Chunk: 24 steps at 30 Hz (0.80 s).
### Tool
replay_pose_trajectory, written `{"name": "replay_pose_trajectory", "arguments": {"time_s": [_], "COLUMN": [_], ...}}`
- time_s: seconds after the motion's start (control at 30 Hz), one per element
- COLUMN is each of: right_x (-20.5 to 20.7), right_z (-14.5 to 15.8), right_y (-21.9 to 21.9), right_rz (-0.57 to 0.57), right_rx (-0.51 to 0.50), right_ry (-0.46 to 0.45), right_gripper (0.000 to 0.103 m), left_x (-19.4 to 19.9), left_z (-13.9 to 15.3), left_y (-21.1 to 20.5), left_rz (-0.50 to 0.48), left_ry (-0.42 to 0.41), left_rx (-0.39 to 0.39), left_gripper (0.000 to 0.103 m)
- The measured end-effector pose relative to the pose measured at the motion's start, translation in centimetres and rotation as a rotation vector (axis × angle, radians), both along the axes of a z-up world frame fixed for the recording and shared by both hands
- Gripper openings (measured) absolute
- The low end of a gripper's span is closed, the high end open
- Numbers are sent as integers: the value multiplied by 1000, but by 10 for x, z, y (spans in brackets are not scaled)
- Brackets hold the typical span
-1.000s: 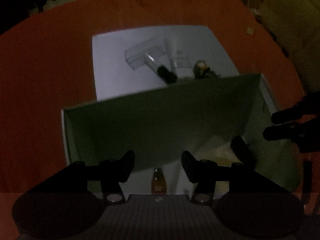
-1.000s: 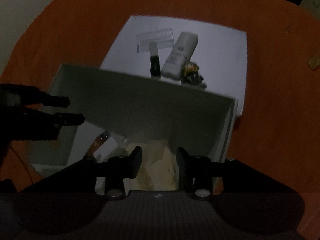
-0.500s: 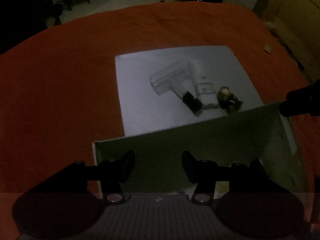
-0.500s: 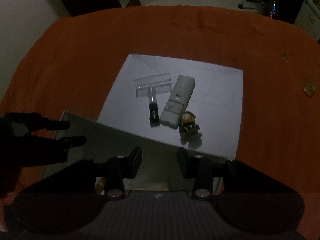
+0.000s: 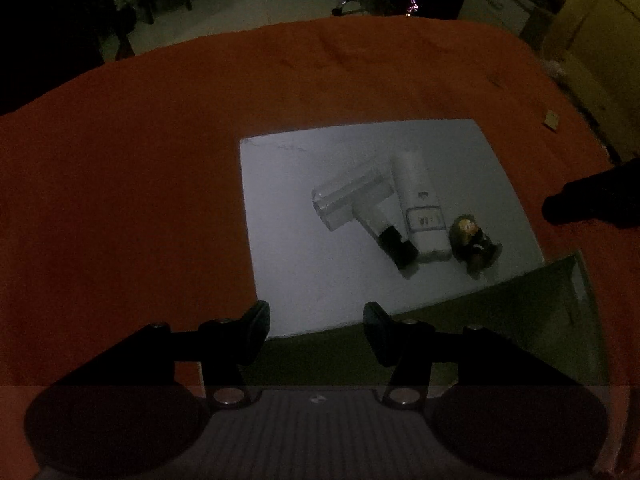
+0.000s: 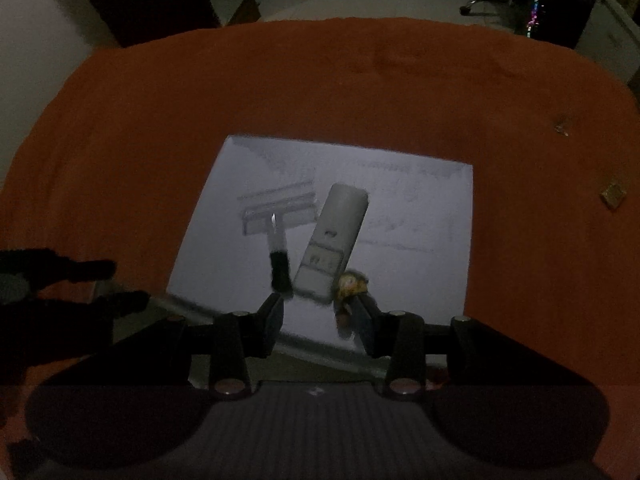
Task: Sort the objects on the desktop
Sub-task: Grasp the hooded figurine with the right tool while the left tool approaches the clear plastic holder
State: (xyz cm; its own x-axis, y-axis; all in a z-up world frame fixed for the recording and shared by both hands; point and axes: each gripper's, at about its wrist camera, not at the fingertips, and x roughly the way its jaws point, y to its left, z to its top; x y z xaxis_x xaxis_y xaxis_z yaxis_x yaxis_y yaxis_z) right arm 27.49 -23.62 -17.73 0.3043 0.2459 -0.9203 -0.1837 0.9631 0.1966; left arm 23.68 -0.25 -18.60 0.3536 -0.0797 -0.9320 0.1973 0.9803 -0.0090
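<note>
A white sheet [image 5: 304, 216] [image 6: 420, 240] lies on the orange table. On it lie a clear brush with a black handle [image 5: 360, 208] [image 6: 278, 224], a white remote-like device [image 5: 418, 204] [image 6: 334, 236] and a small toy figure [image 5: 472, 244] [image 6: 352, 284]. A grey-green box [image 5: 500, 320] stands near me; its rim [image 6: 192, 306] shows in the right wrist view. My left gripper [image 5: 316, 332] is open and empty above the box's far wall. My right gripper [image 6: 320, 326] is open and empty, just short of the figure.
The orange cloth [image 5: 120, 200] covers a round table. Small tan scraps [image 5: 552, 119] [image 6: 612, 195] lie at the right. The other gripper's dark fingers [image 5: 592, 204] [image 6: 80, 280] show at each view's side. Dark room furniture stands beyond.
Both grippers have pulled back and risen from inside the box. The box has dropped to the bottom of each view and the sheet with its objects is in full view.
</note>
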Motion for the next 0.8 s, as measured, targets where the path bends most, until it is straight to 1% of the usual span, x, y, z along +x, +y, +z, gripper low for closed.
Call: {"name": "replay_pose_trajectory", "arguments": {"time_s": [0.17,0.3,0.4,0.53,0.63,0.73,0.8], "right_x": [25,40,47,50,47,44,42], "right_z": [-18,-28,-38,-56,-68,-78,-83], "right_y": [-1,-3,-3,2,4,7,7], "right_rz": [-40,-64,-61,-4,52,134,167], "right_rx": [9,4,-3,-33,-51,-80,-107], "right_ry": [26,36,55,90,100,88,75], "right_gripper": [43,43,43,43,43,43,43], "left_x": [16,29,38,50,58,66,71], "left_z": [-3,-11,-19,-33,-48,-62,-70], "left_y": [-9,-19,-27,-32,-33,-34,-35], "left_rz": [11,24,31,63,107,148,165], "left_ry": [-2,22,43,77,116,144,149], "left_rx": [5,-10,-22,-41,-54,-57,-53], "left_gripper": [48,48,48,48,48,48,48]}}
